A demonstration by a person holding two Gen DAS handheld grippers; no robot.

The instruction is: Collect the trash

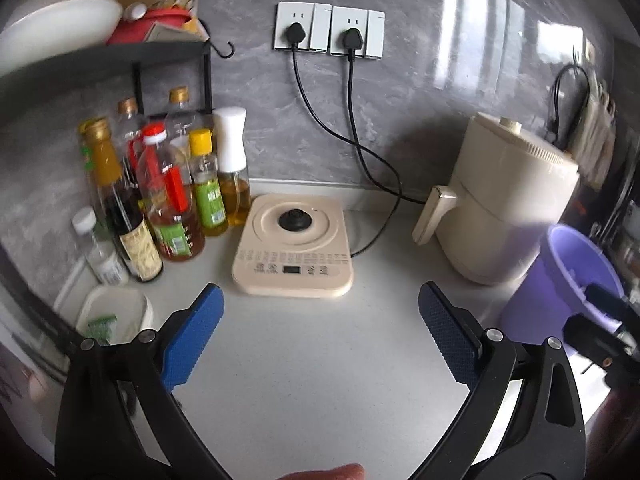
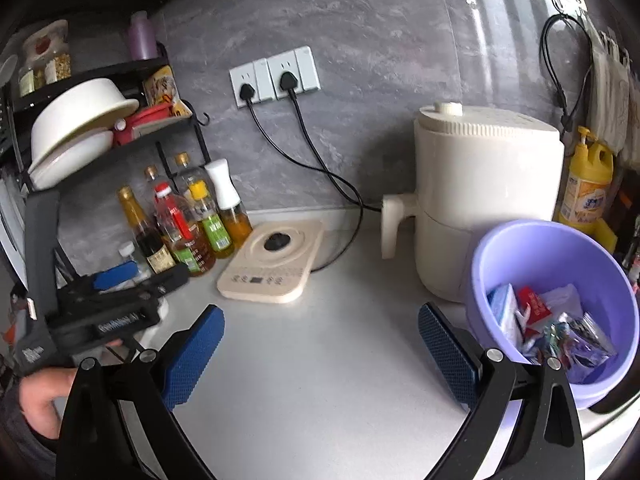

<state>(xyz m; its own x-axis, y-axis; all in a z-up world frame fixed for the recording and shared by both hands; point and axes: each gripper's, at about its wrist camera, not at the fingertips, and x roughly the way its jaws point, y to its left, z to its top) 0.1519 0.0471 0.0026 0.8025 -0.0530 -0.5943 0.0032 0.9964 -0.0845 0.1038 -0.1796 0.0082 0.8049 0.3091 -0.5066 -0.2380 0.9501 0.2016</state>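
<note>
From the left wrist camera, the left gripper (image 1: 320, 320) hangs over bare white counter (image 1: 312, 360) with its blue fingers (image 1: 192, 344) spread wide and nothing between them. Ahead sits a cream kettle base (image 1: 294, 246), a cluster of oil and sauce bottles (image 1: 160, 200) to its left, and a cream appliance (image 1: 504, 204) to its right. Low on the left is a small white tub (image 1: 116, 312) with something green in it; whether that is trash cannot be told. Only the edge of the purple bowl (image 1: 568, 276) shows at the right, partly behind the other tool.

From the right wrist camera, the right gripper (image 2: 320, 320) is likewise wide apart and holds nothing. The purple bowl (image 2: 556, 304) stands just beside its right finger, close in front of the cream appliance (image 2: 484, 200), and holds the collected wrappers (image 2: 548, 324). The left gripper (image 2: 120, 300) appears at the left edge, near the bottles (image 2: 184, 224).

No loose trash is plain on the open counter, so the collecting looks nearly finished. The risks are these: the right finger, so close to the bowl's rim, could tip or push it and spill the wrappers; and a reach by the left gripper toward the tub could knock the tall, crowded bottles over.
</note>
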